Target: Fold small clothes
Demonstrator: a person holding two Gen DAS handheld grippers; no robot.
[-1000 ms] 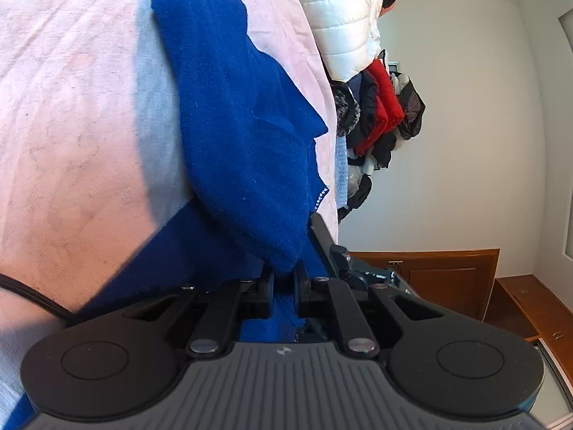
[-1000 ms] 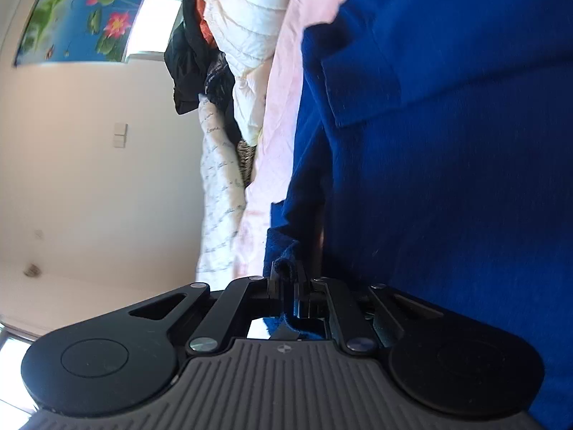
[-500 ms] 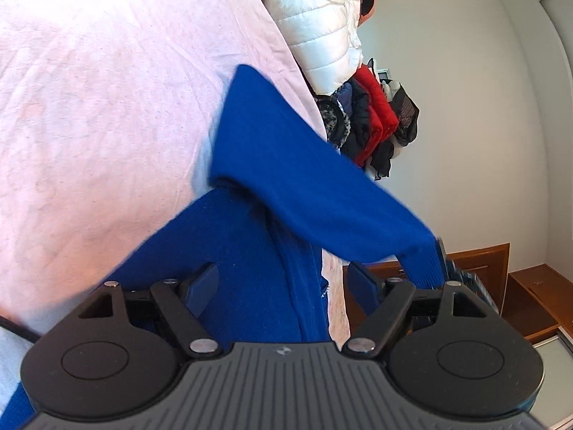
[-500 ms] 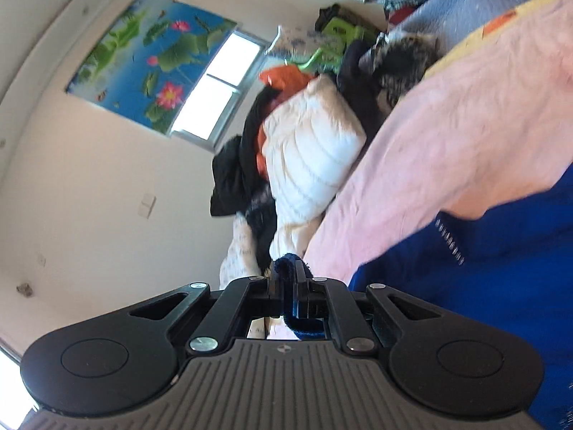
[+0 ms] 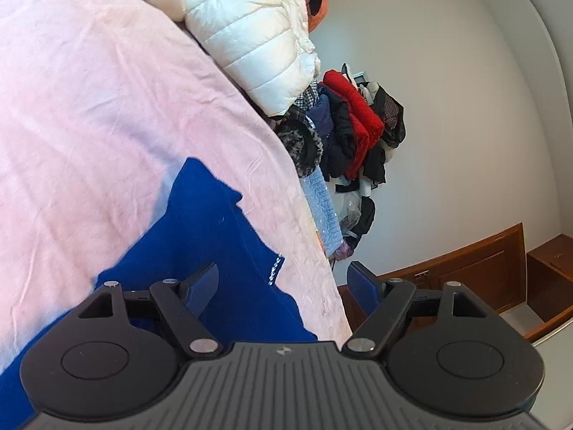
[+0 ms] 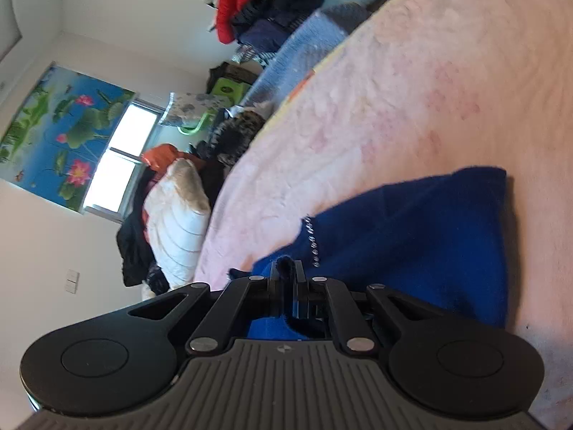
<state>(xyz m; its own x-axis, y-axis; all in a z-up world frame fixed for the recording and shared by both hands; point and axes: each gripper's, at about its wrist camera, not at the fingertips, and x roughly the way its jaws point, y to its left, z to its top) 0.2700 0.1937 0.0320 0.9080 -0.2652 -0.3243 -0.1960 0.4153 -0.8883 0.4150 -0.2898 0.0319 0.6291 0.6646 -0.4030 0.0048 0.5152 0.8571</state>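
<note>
While the dark blue knitted garment lies partly folded on the pink bedspread, only the right gripper pinches a tuft of it. The left gripper gapes wide and empty just above it, so a one-sided pull could drag the fold askew.

A pink-covered bed carries a blue garment and a white puffer jacket.
</note>
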